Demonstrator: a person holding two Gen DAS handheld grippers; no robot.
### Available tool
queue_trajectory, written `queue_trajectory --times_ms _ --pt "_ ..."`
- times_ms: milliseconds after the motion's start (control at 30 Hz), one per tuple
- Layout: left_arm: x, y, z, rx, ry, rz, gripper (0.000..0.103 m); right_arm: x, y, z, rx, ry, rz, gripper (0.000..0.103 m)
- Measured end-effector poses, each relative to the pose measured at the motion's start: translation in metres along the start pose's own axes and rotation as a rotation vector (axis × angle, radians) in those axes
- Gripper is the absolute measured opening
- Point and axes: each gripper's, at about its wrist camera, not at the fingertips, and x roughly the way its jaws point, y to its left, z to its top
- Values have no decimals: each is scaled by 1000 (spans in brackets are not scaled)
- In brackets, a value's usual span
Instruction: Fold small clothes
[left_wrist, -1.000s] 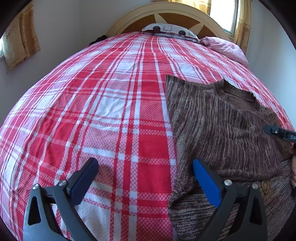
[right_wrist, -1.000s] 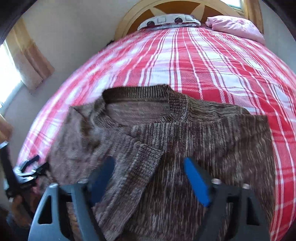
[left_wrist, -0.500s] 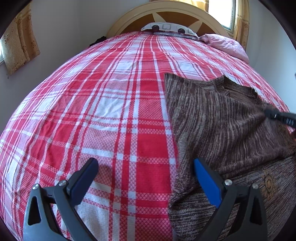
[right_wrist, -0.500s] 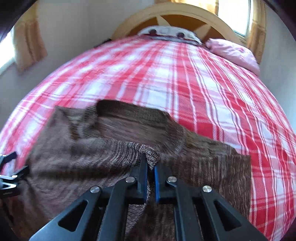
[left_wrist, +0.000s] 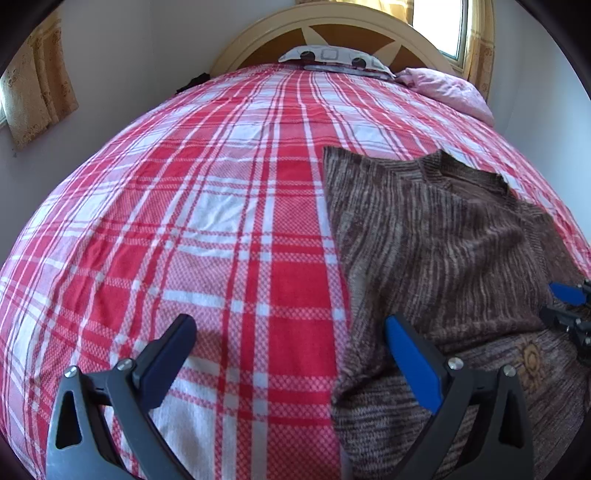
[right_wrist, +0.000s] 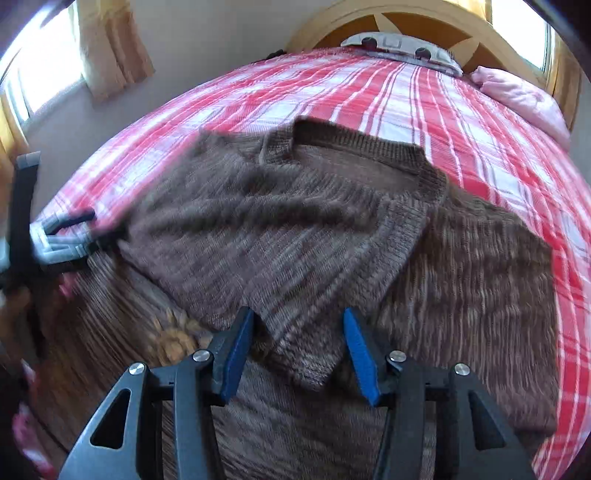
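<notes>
A brown knit sweater (left_wrist: 436, 251) lies on the red plaid bed (left_wrist: 207, 206), its collar toward the headboard and a sleeve folded across its body. My left gripper (left_wrist: 291, 350) is open and empty over the sweater's left edge. My right gripper (right_wrist: 298, 350) is open, with the folded sleeve's cuff (right_wrist: 314, 354) lying between its fingers on the sweater (right_wrist: 461, 295). The right gripper also shows at the right edge of the left wrist view (left_wrist: 569, 314), and the left gripper at the left edge of the right wrist view (right_wrist: 70, 236).
A patterned pillow (left_wrist: 332, 59) and a pink pillow (left_wrist: 447, 88) lie at the wooden headboard (left_wrist: 332, 26). Walls and curtained windows (right_wrist: 110, 44) flank the bed. Bare plaid cover (right_wrist: 369, 85) stretches left of the sweater and beyond it.
My right gripper shut on the sleeve cuff, carried it across the sweater toward the near edge, and has now opened and let it go. The left gripper has barely moved.
</notes>
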Motion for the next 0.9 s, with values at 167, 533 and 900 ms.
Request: queue_trajectory --times_ms 167,533,900 --pt "-4 -10 -2 36 -13 57 103 -26 13 0 -45 -121 7 52" --pt "-4 -10 -5 21 1 76 103 -3 19 -7 -51 -28 6 52" --pt "-4 -5 -6 -7 13 47 103 -9 -8 -18 56 -31 7 52"
